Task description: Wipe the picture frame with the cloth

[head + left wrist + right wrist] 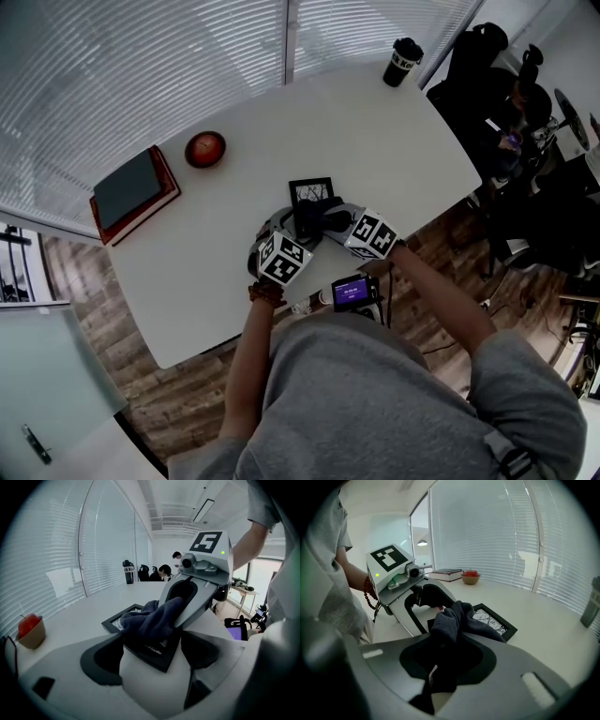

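Note:
A black picture frame (311,190) lies flat on the white table (394,159). In the left gripper view its near corner (152,651) sits between the jaws of my left gripper (152,641), whose pads press on it from both sides. My right gripper (450,656) is shut on a dark blue cloth (454,620). The bunched cloth rests on the frame's near half (494,620) and hides that part of the glass. In the head view the left gripper (279,230) and right gripper (330,223) meet over the cloth (314,220) at the frame's near edge.
A red apple in a small bowl (205,148) and a stack of books (133,192) sit at the table's far left. A black travel cup (403,61) stands at the far right corner. A device with a purple screen (352,291) is at the near edge. People sit beyond the table (497,75).

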Available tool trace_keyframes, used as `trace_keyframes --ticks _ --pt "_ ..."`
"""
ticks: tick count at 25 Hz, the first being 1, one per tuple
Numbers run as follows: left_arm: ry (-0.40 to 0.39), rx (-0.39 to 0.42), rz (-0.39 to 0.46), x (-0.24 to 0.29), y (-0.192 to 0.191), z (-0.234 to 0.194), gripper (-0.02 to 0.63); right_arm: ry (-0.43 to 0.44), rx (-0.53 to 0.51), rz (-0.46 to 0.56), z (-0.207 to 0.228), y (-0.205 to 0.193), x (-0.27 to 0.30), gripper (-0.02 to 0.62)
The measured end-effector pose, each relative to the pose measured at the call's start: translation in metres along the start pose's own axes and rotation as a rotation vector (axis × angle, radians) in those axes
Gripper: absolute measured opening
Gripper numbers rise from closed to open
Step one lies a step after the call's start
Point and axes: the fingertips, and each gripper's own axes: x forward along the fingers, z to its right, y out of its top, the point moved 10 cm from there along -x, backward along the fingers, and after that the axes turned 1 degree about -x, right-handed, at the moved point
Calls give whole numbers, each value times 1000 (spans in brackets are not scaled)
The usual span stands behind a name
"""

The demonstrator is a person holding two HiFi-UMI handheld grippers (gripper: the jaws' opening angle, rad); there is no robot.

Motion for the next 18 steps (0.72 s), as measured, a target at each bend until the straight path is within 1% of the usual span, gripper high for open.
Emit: trace_keyframes --ticks 3,5,13,14,16,18 --pt "0 2 2 1 0 1 374 18 21 -8 1 -1 0 89" --pt "1 2 1 0 0 1 374 47 51 -11 3 0 0 87" --pt "2 1 0 1 0 2 374 224 250 18 13 -5 -6 86" --pt "1 1 0 1 0 2 374 259 282 30 15 -5 -7 86" --pt "0 1 2 1 1 3 374 357 347 68 17 -6 -12 86" --pt "-1 0 4 0 0 2 374 446 364 107 19 -4 -19 88"
